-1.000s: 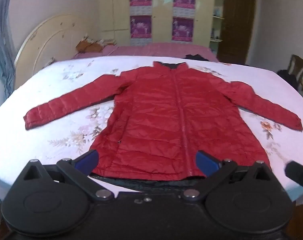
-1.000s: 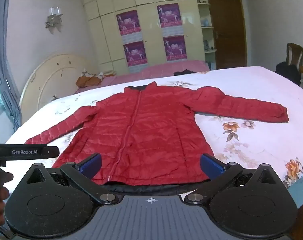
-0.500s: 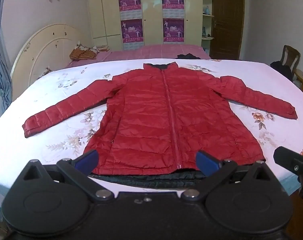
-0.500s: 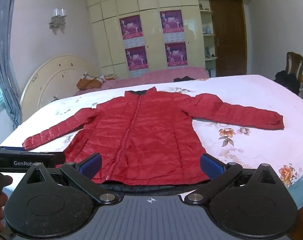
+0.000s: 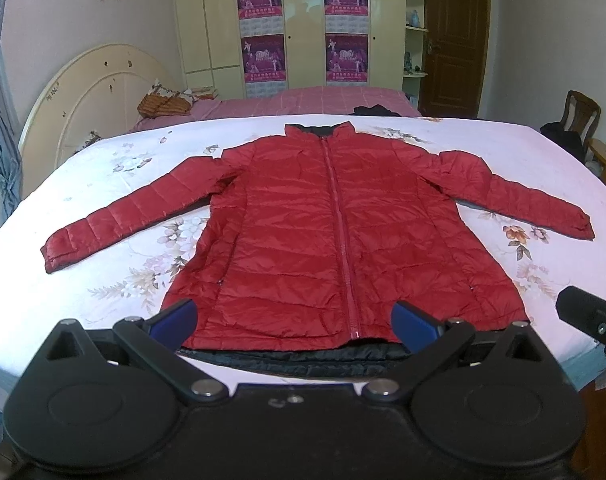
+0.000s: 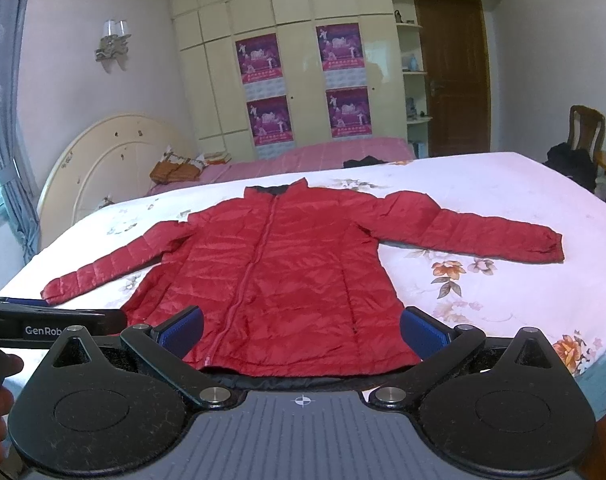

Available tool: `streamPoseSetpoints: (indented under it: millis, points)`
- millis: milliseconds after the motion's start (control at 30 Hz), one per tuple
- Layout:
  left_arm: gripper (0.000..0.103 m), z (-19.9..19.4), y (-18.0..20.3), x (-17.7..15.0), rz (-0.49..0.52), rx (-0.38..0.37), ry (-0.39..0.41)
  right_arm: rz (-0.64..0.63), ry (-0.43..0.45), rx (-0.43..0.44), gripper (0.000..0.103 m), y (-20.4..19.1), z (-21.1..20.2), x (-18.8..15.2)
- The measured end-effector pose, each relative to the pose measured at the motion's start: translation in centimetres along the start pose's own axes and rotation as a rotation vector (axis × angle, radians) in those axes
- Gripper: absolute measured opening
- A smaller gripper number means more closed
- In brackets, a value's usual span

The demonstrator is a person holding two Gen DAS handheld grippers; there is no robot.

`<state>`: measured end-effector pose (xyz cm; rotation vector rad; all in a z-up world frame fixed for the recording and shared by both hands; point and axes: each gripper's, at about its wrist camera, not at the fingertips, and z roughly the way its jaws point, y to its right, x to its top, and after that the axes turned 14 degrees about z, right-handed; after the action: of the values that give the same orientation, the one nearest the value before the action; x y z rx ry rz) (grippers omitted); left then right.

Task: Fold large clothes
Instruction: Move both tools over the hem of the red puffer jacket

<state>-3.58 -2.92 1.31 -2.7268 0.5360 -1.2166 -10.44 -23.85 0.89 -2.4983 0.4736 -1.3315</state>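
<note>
A red quilted jacket (image 5: pixel 335 232) lies flat and zipped on the floral bedsheet (image 5: pixel 103 280), both sleeves spread out, collar far, dark-lined hem near. It also shows in the right wrist view (image 6: pixel 279 280). My left gripper (image 5: pixel 293 320) is open and empty, hovering above the near hem. My right gripper (image 6: pixel 303 330) is open and empty, also above the hem, a little to the right. The left gripper's body shows at the left edge of the right wrist view (image 6: pixel 55 322).
The bed's near edge (image 5: pixel 563 364) lies just below the grippers. A cream headboard (image 5: pixel 91 96) stands at the left. A pink bed (image 5: pixel 303 100), wardrobe with posters, wooden door (image 5: pixel 455 36) and chair (image 5: pixel 579 116) are beyond.
Both grippers have risen and tilted up a little, so the jacket sits lower in each view. The jacket has not moved. Both grippers stay open.
</note>
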Motion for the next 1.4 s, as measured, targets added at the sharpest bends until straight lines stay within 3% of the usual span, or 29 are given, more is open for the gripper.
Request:
streamPoseSetpoints:
  millis: [1400]
  points:
    - [0.103,2.8,-1.6,0.7,-0.009,-0.003,-0.030,0.018,0.021,-0.041,0.103,-0.3,2.3,1.0]
